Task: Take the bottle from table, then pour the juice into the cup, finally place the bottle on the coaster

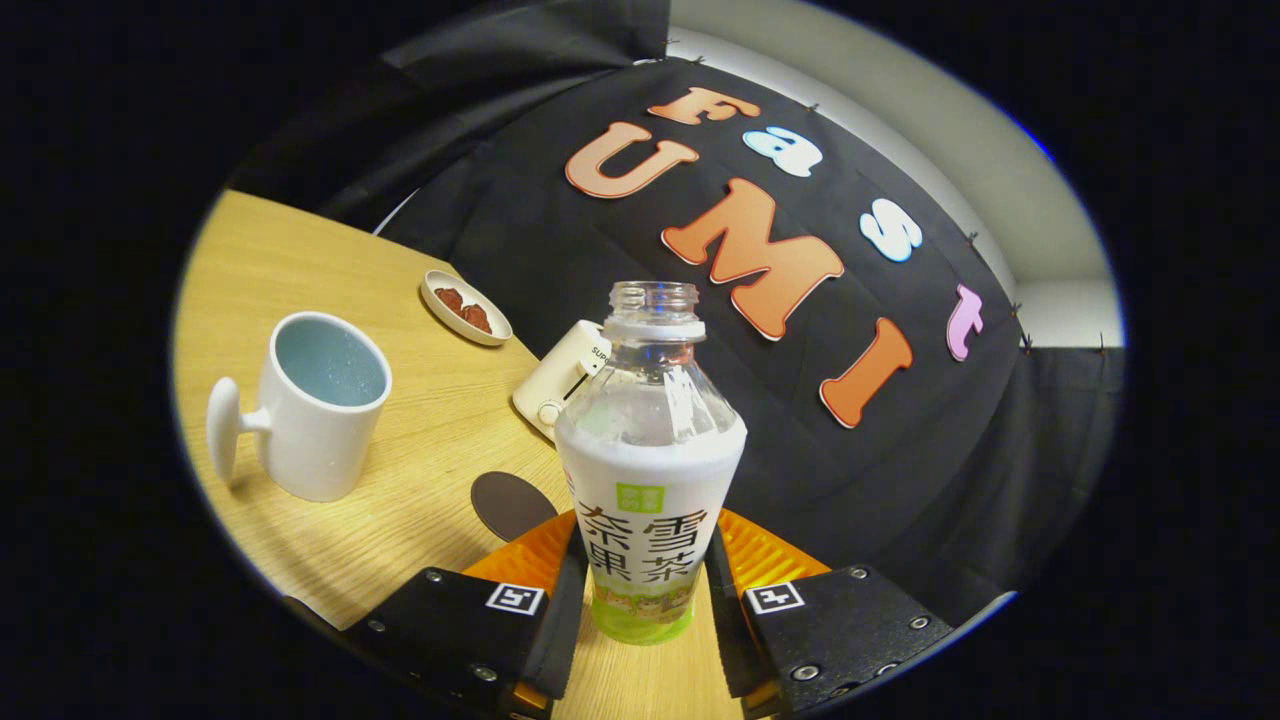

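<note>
With tongs clamped on the uncapped bottle from both sides, lift straight off the surface, stay upright, swing toward the cup at ten o'clock, coaster nearer, tilt slowly.

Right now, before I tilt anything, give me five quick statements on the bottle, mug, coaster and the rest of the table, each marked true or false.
1. The clear plastic bottle with the white label stands between the gripper fingers, both pressing on it. True.
2. The bottle has its cap on. False: the neck is open.
3. The white ceramic mug lies on its side. False: it stands upright, mouth up.
4. The dark round coaster lies bare on the wooden table, between mug and bottle. True.
5. The small white dish is empty. False: it holds brownish pieces.
</note>
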A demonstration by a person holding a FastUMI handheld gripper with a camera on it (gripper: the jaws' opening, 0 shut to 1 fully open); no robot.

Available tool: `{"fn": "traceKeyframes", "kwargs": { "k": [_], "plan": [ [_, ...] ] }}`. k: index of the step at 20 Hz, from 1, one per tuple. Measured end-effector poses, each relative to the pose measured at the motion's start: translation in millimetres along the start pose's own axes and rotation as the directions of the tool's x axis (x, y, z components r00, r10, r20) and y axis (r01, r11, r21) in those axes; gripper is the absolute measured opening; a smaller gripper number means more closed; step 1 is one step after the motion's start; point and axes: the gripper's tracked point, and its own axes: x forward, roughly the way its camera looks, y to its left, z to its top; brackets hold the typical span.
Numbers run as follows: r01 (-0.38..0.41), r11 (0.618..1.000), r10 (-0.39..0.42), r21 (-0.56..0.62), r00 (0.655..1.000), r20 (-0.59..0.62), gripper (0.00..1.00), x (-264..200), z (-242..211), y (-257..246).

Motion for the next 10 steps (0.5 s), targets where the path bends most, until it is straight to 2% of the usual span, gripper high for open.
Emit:
{"fn": "traceKeyframes", "kwargs": {
  "k": [3, 7, 10],
  "plan": [
    [0.033, 0.992, -0.028, -0.122, 0.999, 0.042, 0.59, 4.5, 13.0, 2.4],
    [0.02, 0.976, -0.005, -0.218, 0.998, 0.07, 0.59, 3.8, 20.1, 16.3],
    [0.053, 0.952, -0.025, -0.302, 0.995, 0.098, 0.59, 6.3, 24.1, 19.3]
  ]
}}
